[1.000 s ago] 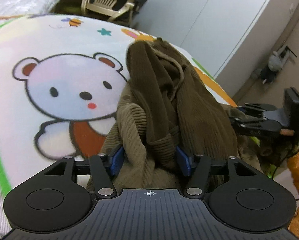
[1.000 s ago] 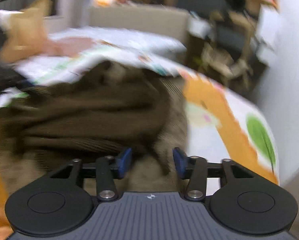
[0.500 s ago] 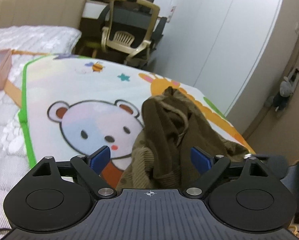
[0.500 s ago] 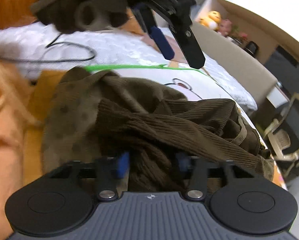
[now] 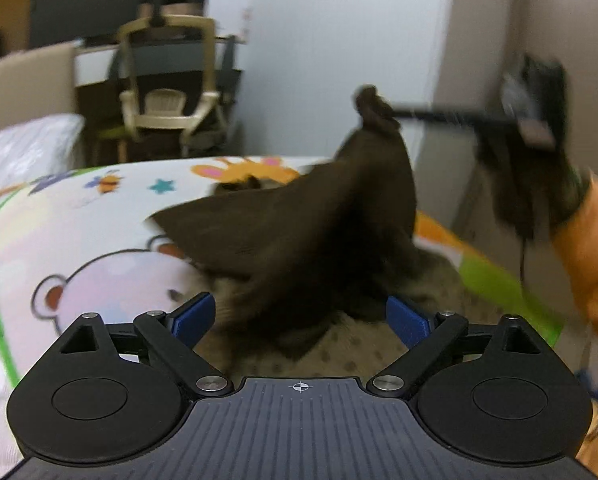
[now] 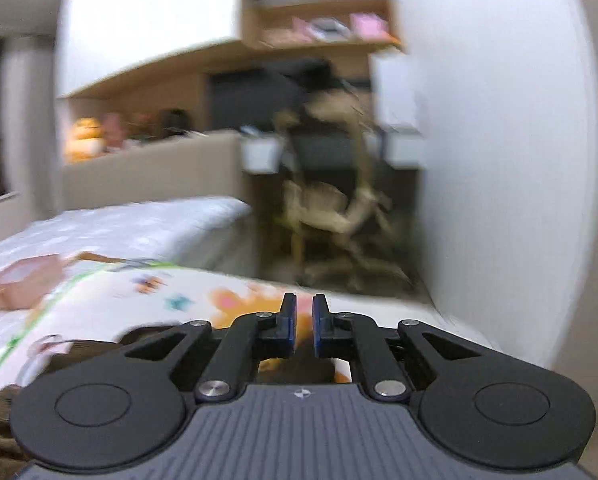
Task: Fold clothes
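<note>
**Brown garment lifted by one corner**

Brown cloth, a garment (image 5: 299,232), hangs blurred above the cartoon-print mat (image 5: 79,216) on the bed, its lower part still lying on the mat. The right gripper (image 5: 383,114) is clamped on the garment's top corner, holding it up; its fingers (image 6: 289,322) stand nearly together. The left gripper (image 5: 301,318) is spread wide, grasping nothing, low before the cloth. A chair (image 5: 167,92) stands behind.

I am looking into a home bedroom: a bed (image 5: 23,152) is lying under a cartoon blanket (image 5: 79,248) printed with a bear and a giraffe. A cream desk chair (image 5: 167,92) is standing by a desk, and shelves (image 6: 323,28) are holding books and soft toys (blurred).
</note>
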`<state>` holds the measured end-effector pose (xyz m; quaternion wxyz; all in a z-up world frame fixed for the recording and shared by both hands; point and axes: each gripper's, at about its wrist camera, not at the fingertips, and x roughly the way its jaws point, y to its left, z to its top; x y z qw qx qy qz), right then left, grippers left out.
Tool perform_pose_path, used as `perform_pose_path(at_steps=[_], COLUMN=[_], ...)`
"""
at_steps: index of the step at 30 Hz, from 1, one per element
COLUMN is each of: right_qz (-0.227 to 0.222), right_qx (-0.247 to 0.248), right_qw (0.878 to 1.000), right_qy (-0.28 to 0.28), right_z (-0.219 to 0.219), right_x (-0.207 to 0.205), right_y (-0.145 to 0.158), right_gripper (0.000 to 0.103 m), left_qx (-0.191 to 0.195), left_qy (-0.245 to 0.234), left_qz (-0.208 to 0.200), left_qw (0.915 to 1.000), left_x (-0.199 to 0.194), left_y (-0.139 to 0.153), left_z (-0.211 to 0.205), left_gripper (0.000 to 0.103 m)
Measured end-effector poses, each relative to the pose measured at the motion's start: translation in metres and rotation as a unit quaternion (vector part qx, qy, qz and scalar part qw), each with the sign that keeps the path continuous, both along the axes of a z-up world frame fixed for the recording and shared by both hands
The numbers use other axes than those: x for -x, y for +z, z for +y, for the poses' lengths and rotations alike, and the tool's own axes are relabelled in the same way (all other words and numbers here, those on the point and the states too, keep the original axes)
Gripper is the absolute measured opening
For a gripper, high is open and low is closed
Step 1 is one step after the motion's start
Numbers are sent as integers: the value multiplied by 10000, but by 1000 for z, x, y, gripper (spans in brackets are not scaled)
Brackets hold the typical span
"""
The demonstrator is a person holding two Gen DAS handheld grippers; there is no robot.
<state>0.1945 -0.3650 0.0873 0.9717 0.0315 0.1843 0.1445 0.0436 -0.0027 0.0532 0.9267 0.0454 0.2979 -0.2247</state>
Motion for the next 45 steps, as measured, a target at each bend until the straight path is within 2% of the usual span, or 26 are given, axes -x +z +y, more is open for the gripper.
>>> perform_pose_path(at_steps=[5, 8, 10, 11, 13, 14, 15, 16, 17, 18, 19, 22, 24, 26, 28, 29, 32, 34, 36, 38, 39, 40, 41, 42, 43, 45], right_qz=[674, 900, 967, 986, 1034, 1078, 1150, 1227, 1303, 1374, 1443, 1717, 1862, 1963, 2096, 2163, 2051, 2157, 2437, 2720, 2860, 2719, 2624, 2532, 2441, 1624], right_qx=[26, -27, -50, -56, -64, -72, -88, -98, -108, -121, -135, -276, -400, -330, -67, -113, -1345, -1666, -1730, -1785, -1812, -1789, -1725, -1658, -1591, -1180], right_qw=[9975, 9958, 9952, 9951, 9946, 9941, 9933, 9924, 9914, 9904, 9894, 9847, 9816, 9795, 9774, 9761, 9690, 9608, 9526, 9435, 9386, 9433, 9468, 9501, 9533, 9779], right_qy=[-198, -148, -108, -86, -31, 17, 59, 52, 43, 18, -6, -44, -152, -300, -279, -154, 290, 497, 568, 634, 666, 653, 700, 750, 800, 592], right_z=[-18, -15, -10, -7, 0, 4, 6, 9, 11, 14, 16, 22, 27, 34, 43, 44, 31, 30, 40, 50, 55, 62, 69, 77, 85, 95], right_x=[0, 3, 6, 6, 4, 2, 1, -1, -3, -5, -6, -12, -15, -18, -21, -22, -13, -11, -19, -28, -32, -40, -50, -60, -69, -77], right_y=[-47, -60, -66, -69, -74, -76, -77, -78, -79, -81, -83, -92, -97, -98, -94, -91, -74, -67, -76, -86, -91, -91, -86, -81, -76, -42], right_gripper=[8, 16, 39, 45, 66, 69, 73, 77, 79, 84, 89, 103, 103, 103, 103, 103, 101, 101, 101, 94, 87, 73, 54, 24, 14, 10], left_qx=[-890, -1481, -1996, -2232, -2589, -2691, -2716, -2692, -2620, -2517, -2398, -1874, -1602, -1368, -1203, -1121, -776, -451, -16, 429, 651, 860, 1057, 1201, 1265, 1289], left_qy=[-207, -496, -617, -641, -648, -641, -610, -563, -525, -494, -436, 224, 969, 1737, 2299, 2500, 2820, 2928, 3009, 3090, 3113, 3116, 3109, 3087, 3055, 3032], left_qz=[-385, -855, -1266, -1469, -1785, -1879, -1902, -1879, -1785, -1645, -1485, -1476, -1576, -1636, -1512, -1412, -992, -712, -455, -240, -142, -54, 28, 84, 99, 0], left_qw=[9951, 9840, 9697, 9615, 9470, 9424, 9415, 9429, 9470, 9524, 9584, 9709, 9696, 9614, 9538, 9513, 9511, 9525, 9526, 9498, 9480, 9463, 9445, 9435, 9437, 9442], left_x=[-11, -26, -38, -44, -59, -68, -79, -90, -102, -113, -124, -148, -159, -169, -175, -176, -176, -172, -167, -165, -165, -165, -165, -166, -169, -175], left_y=[-14, -22, -31, -34, -41, -43, -45, -47, -48, -48, -46, -22, -3, 13, 15, 12, -6, -20, -34, -48, -54, -58, -60, -63, -62, -54], left_z=[-47, -72, -85, -90, -97, -100, -102, -103, -103, -101, -95, -54, -8, 42, 88, 106, 144, 160, 175, 189, 196, 201, 204, 205, 203, 196], left_gripper=[96, 96, 96, 96, 96, 96, 96, 88, 74, 33, 6, 6, 6, 6, 6, 6, 6, 6, 6, 6, 6, 6, 6, 6, 6, 6])
